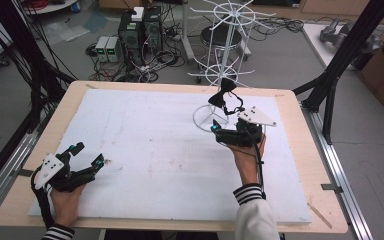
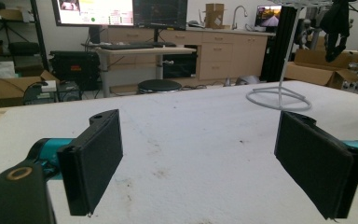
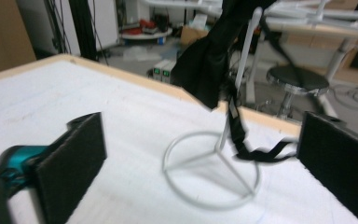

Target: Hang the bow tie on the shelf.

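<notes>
Hanging at upper right of centre on the white wire stand, the black bow tie looks placed; right gripper, jaws wide and empty, should likely back away.

The scene was evenly and softly lit from overhead with only faint shadows cast on the white surface, while the black bow tie and the white stand were rendered motion-blurred in the right gripper view, and bright monitors were slightly overexposed.
</notes>
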`<action>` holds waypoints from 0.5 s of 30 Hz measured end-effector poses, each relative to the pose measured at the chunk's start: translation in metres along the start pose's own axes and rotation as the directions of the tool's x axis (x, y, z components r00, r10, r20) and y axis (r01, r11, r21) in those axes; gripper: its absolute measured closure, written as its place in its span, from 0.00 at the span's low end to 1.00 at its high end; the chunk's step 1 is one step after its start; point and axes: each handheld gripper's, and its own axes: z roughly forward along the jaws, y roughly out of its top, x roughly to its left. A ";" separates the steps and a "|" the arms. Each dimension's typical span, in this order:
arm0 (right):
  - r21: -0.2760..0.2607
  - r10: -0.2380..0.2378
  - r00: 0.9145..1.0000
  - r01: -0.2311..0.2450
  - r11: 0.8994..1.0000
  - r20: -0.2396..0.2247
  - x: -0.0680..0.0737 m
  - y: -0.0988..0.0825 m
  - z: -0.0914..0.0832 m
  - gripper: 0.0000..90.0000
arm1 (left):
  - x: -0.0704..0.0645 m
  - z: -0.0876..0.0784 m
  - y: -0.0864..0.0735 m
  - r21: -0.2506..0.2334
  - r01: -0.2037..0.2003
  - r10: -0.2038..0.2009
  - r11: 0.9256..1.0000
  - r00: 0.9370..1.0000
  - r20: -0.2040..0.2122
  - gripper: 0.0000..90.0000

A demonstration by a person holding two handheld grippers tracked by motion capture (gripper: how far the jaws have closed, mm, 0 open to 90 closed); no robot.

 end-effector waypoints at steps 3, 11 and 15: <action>-0.037 -0.017 1.000 0.016 0.999 -0.018 0.003 -0.005 -0.011 0.00 | 0.001 0.000 0.000 0.003 0.006 -0.006 1.000 1.000 0.001 0.17; -0.059 -0.020 0.998 0.016 0.998 -0.059 0.004 -0.038 -0.035 0.00 | 0.000 0.000 0.000 0.003 0.001 -0.001 1.000 1.000 0.002 0.17; -0.055 -0.016 0.998 0.013 0.998 -0.058 0.003 -0.062 -0.044 0.00 | 0.000 0.000 0.000 0.001 -0.004 0.004 1.000 1.000 0.002 0.17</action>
